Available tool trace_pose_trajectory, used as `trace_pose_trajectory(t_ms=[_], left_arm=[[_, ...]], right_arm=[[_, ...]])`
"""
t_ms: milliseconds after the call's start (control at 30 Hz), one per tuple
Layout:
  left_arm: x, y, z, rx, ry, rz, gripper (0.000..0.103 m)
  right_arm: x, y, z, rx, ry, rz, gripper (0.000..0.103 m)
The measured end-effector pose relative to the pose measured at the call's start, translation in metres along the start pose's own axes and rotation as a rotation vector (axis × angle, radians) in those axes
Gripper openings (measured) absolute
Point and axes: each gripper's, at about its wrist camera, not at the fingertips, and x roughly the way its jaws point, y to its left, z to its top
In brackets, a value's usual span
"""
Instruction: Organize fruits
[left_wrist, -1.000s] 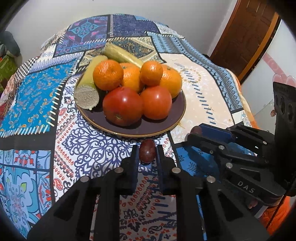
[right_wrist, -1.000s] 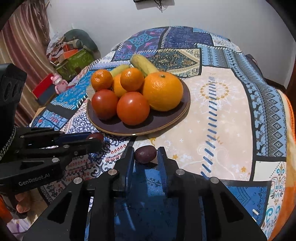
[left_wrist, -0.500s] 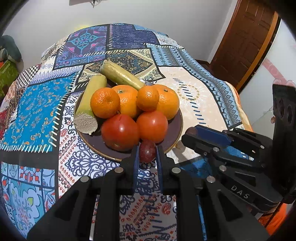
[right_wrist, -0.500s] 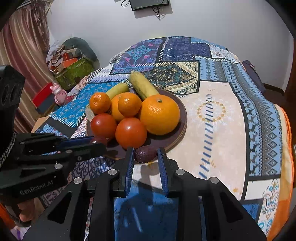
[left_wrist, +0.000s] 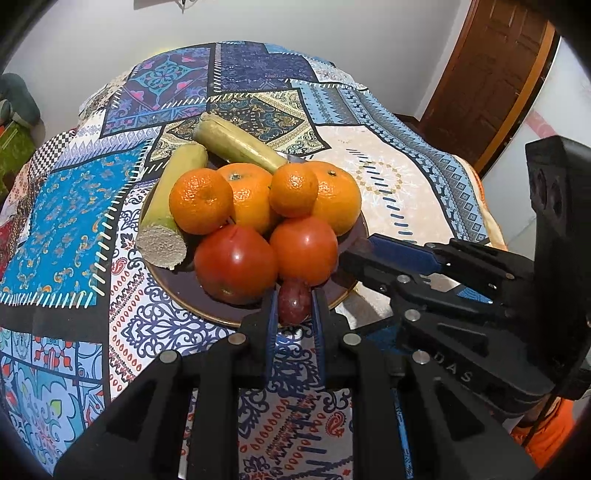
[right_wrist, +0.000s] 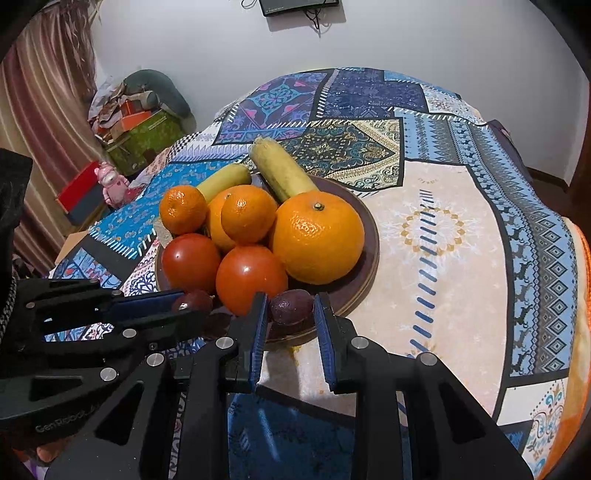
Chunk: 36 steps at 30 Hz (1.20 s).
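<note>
**Two little fruits reach the plate**

Both grippers have come closer to the plate since the earlier pictures, and the fruit pile now looks much bigger. Before, each small dark fruit hung over the cloth. Now each one is over the front edge of the plate (right_wrist: 369, 258).

The left gripper (left_wrist: 294, 306) squeezes a small reddish-purple fruit (left_wrist: 294, 301) between its blue pads. That fruit sits right in front of the two red tomatoes (left_wrist: 236, 264), very close to them or touching; I cannot tell which. The right gripper (right_wrist: 291, 314) has a small dark purple fruit (right_wrist: 291, 305) between its fingers, just beside a tomato and the big orange (right_wrist: 318, 238). Its pads look a tiny bit loose, but I think they still grip it.

So I think the job is nearly done: the last two fruits only need to be let go onto the plate. They might roll, because the plate is full.

A bright patchwork cloth (right_wrist: 461, 229) covers the round table. Behind it is a white wall, a brown door (left_wrist: 487, 74), a striped curtain (right_wrist: 37, 122) and a messy heap of boxes (right_wrist: 140, 122).
</note>
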Motion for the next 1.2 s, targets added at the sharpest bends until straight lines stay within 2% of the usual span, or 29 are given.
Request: trace_pose_trajectory(t_ms=[233,367,467,733,933,1200], left_arm=[[0.005,-0.003,-0.001,0.000,0.015,0.019,0.018],[0.006,0.000,-0.002,-0.013,0.021,0.016,0.019],[0.003,0.002,-0.002,-0.021,0.021,0.015,0.023],[-0.032,-0.001,-0.006,-0.026,-0.036,0.022,0.025],[-0.107,-0.010,-0.013,-0.016,-0.196,0.072,0.025],[-0.238,-0.032,-0.042,-0.005,-0.481,0.117,0.027]], right_arm=[[-0.001,-0.002,-0.001,0.014,0.010,0.016,0.025],[-0.002,-0.003,0.001,0.011,0.005,0.009,0.029],[-0.006,-0.004,0.001,0.017,0.000,0.013,0.030],[-0.048,0.006,0.007,0.010,-0.071,-0.002,0.030],[-0.111,0.027,0.009,-0.006,-0.175,-0.015,0.030],[-0.215,0.077,-0.005,-0.051,-0.362,-0.044,0.031]])
